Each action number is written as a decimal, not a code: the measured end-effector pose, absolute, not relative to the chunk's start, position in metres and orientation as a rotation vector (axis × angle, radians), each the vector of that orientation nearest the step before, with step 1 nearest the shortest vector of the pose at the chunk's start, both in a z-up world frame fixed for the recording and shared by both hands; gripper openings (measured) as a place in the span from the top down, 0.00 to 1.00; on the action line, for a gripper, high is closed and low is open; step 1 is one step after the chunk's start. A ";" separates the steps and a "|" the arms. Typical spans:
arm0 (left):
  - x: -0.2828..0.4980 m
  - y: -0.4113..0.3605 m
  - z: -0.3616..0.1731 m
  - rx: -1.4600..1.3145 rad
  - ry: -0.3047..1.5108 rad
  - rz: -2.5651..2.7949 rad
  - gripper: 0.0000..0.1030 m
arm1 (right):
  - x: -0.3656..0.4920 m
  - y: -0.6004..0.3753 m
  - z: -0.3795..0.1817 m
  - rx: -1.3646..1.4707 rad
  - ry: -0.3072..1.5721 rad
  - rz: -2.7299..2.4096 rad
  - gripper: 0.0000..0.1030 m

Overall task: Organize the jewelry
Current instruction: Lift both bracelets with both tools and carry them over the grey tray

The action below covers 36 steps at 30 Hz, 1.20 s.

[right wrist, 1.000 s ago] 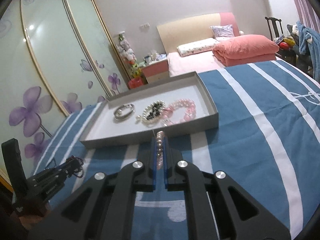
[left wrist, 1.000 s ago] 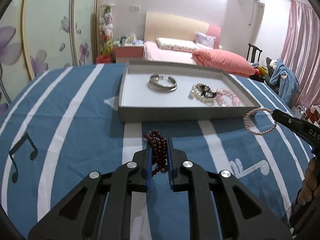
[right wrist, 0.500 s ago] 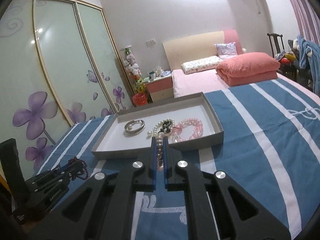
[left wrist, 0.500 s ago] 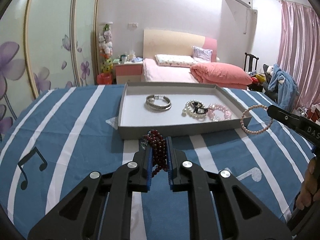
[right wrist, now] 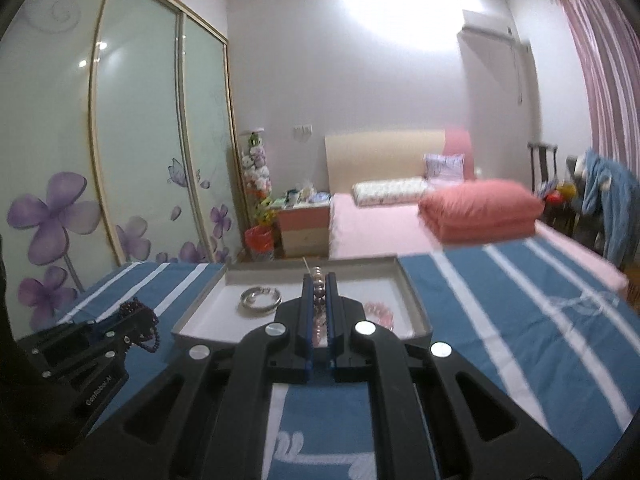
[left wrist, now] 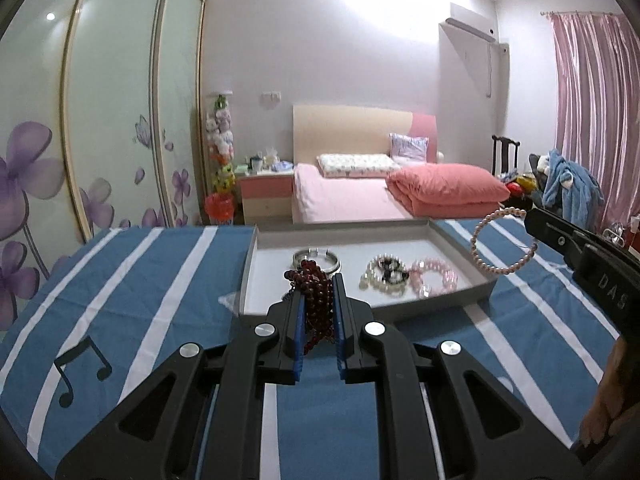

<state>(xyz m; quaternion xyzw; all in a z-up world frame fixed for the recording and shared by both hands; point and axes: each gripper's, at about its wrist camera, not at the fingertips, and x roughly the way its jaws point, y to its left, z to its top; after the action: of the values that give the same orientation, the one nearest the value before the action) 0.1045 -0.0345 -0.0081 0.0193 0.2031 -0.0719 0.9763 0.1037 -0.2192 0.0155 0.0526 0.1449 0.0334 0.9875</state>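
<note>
My left gripper [left wrist: 318, 286] is shut on a dark red bead bracelet [left wrist: 316, 300] and holds it in the air in front of a grey tray [left wrist: 436, 302]. My right gripper [right wrist: 319, 280] is shut on a pink pearl bracelet [right wrist: 318, 286], seen as a loop [left wrist: 505, 240] in the left wrist view, right of the tray. The tray [right wrist: 416, 300] lies on the blue striped cloth and holds a silver bangle [left wrist: 316, 258], a white and black bead bracelet [left wrist: 384, 272] and a pink bead bracelet [left wrist: 434, 276]. The left gripper also shows in the right wrist view [right wrist: 136, 320].
The table is covered with a blue cloth with white stripes [left wrist: 132, 292]. Behind it stand a pink bed [left wrist: 360, 196], a nightstand [left wrist: 266, 196] and a wardrobe with purple flowers [left wrist: 100, 128]. A chair with clothes [left wrist: 568, 184] is at the right.
Both grippers have risen and tilted up, each holding its bracelet. The tray now appears lower and farther under them, and more of the room shows.
</note>
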 end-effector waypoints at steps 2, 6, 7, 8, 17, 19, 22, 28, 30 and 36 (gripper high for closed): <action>0.107 -0.037 -0.005 0.039 0.390 -0.139 0.87 | 0.105 -0.215 0.019 0.074 0.260 0.044 0.94; 0.113 -0.039 -0.001 0.045 0.358 -0.125 0.87 | 0.110 -0.211 0.022 0.051 0.231 0.023 0.94; 0.115 -0.041 0.000 0.049 0.352 -0.122 0.87 | 0.113 -0.210 0.023 0.046 0.225 0.018 0.94; 0.116 -0.041 0.000 0.051 0.349 -0.120 0.87 | 0.115 -0.210 0.024 0.044 0.223 0.017 0.94; 0.139 -0.038 -0.001 0.038 0.340 -0.124 0.87 | 0.134 -0.217 0.025 0.051 0.211 0.006 0.94; 0.144 -0.037 -0.002 0.033 0.340 -0.126 0.87 | 0.142 -0.217 0.024 0.052 0.213 0.003 0.94; 0.153 -0.036 -0.004 0.025 0.346 -0.131 0.87 | 0.153 -0.220 0.022 0.063 0.226 0.003 0.94; 0.176 -0.036 -0.012 0.018 0.377 -0.147 0.87 | 0.183 -0.221 0.014 0.070 0.263 0.010 0.94; 0.183 -0.037 -0.014 0.019 0.384 -0.151 0.87 | 0.194 -0.221 0.011 0.075 0.278 0.013 0.94; 0.209 -0.039 -0.025 0.014 0.433 -0.162 0.87 | 0.223 -0.223 -0.001 0.080 0.320 0.018 0.94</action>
<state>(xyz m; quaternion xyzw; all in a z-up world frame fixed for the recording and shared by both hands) 0.2089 -0.0390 -0.0252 0.0068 0.2144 -0.0803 0.9734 0.2229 -0.2226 -0.0013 0.0401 0.1593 0.0091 0.9864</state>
